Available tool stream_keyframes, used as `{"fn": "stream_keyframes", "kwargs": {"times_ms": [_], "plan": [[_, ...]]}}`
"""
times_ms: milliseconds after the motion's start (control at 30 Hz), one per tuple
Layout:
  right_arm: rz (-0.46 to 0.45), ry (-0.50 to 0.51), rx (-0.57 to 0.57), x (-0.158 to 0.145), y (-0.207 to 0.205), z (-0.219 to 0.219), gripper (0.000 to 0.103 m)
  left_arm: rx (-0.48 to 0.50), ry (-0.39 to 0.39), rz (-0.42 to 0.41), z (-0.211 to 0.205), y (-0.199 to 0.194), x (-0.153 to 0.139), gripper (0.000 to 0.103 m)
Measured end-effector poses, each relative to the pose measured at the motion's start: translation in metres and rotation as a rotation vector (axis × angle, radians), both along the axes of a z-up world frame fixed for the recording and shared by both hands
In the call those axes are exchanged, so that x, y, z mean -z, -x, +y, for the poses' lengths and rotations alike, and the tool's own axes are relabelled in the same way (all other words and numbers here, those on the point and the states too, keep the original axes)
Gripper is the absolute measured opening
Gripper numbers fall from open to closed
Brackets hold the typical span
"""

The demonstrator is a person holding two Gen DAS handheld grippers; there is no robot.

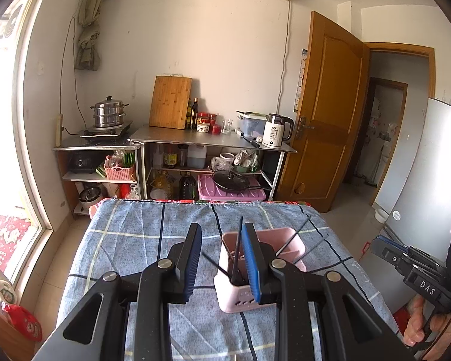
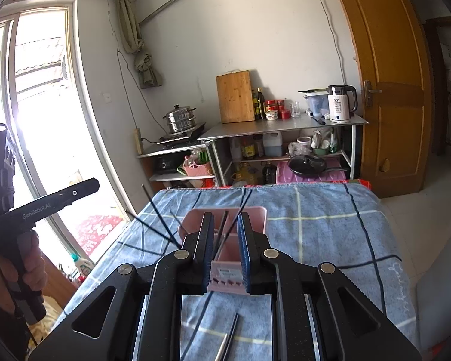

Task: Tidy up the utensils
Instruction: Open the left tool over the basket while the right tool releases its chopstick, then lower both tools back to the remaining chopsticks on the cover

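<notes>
Black linkage arms fill the bottom of both wrist views, nearest the lens. Beyond them the worktop [image 1: 129, 240], draped in a blue checked cloth, takes the middle of each frame. On it stands the pink utensil holder [image 1: 285, 240], centre-right in the left view and dead centre in the right view, already bristling with thin black chopsticks [image 1: 303, 227] that fan outward.

The left hand-held gripper [image 1: 222, 261] has its jaws spread and holds nothing; one blue pad overlaps the holder in the picture, though whether it touches I cannot tell. The right hand-held gripper [image 2: 224, 249] is likewise spread and empty, framing the holder between its pads.

At the bottom centre of the right view, loose utensils [image 2: 230, 338], a dark stick and a silvery one, lie on the cloth under the gripper. They look light, stiff and smooth, so likely to slip or roll; a pinch near mid-length, across the narrow width, seems the safest hold. The holder itself looks light enough to tip if knocked.
</notes>
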State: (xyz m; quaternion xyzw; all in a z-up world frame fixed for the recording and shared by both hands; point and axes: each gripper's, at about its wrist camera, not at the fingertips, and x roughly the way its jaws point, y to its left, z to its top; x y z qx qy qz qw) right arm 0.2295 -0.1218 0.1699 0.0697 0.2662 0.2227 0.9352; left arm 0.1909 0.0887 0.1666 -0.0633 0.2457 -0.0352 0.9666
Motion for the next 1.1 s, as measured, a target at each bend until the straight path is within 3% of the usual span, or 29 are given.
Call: {"fn": "stream_keyframes", "kwargs": {"times_ms": [267,500,800,933,1000,1100], "plan": [[0.07,-0.011,-0.007,0.035,0.03,-0.011,0.016,0.028,0.03,0.047,-0.009,0.041,0.044,0.027],[0.156,-0.01,-0.036,0.073,0.044,-0.009,0.016,0.061,0.025,0.188,-0.025,0.059,0.113,0.027],[0.27,0.02,-0.123,0.119,0.041,0.016,0.016,0.07,0.025,0.346,-0.036,0.054,0.185,0.027],[0.334,0.039,-0.163,0.142,0.033,0.03,0.017,0.079,0.022,0.391,-0.04,0.049,0.204,0.027],[0.355,0.041,-0.179,0.151,0.029,0.034,0.024,0.08,0.024,0.41,-0.04,0.046,0.211,0.027],[0.385,0.046,-0.185,0.163,0.022,0.04,0.026,0.08,0.031,0.428,-0.038,0.043,0.218,0.027]]}}
